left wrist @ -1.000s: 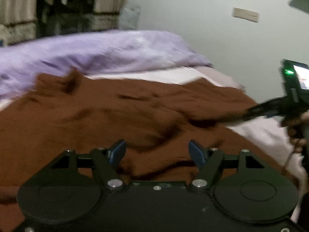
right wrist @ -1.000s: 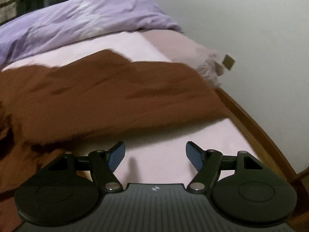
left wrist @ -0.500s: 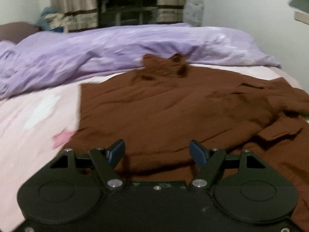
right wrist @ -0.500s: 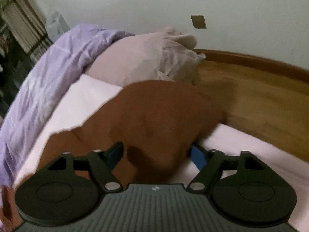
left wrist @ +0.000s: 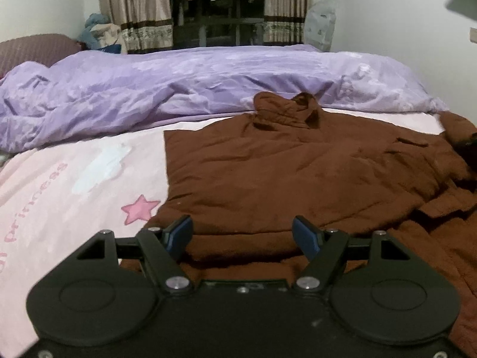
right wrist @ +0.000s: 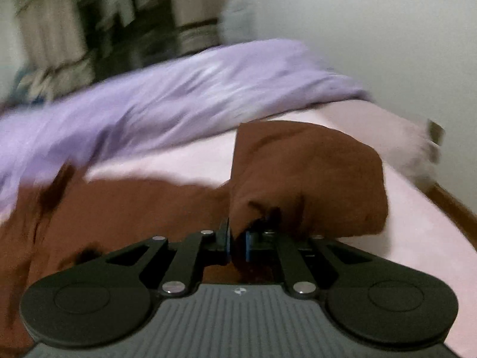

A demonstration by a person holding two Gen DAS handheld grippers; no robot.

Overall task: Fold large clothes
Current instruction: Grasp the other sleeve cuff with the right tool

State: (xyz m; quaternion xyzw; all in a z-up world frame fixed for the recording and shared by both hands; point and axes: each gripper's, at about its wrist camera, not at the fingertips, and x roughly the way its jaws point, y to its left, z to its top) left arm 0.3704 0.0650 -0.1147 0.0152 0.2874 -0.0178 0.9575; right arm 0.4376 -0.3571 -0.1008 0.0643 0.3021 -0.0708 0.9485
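Right wrist, brown garment (right wrist: 307,179) pinched in right tongs (right wrist: 237,243)

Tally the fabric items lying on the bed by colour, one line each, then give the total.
Brown: 1, the brown coat
Purple: 1, the purple duvet
Pink: 1, the pink bedsheet
Total: 3
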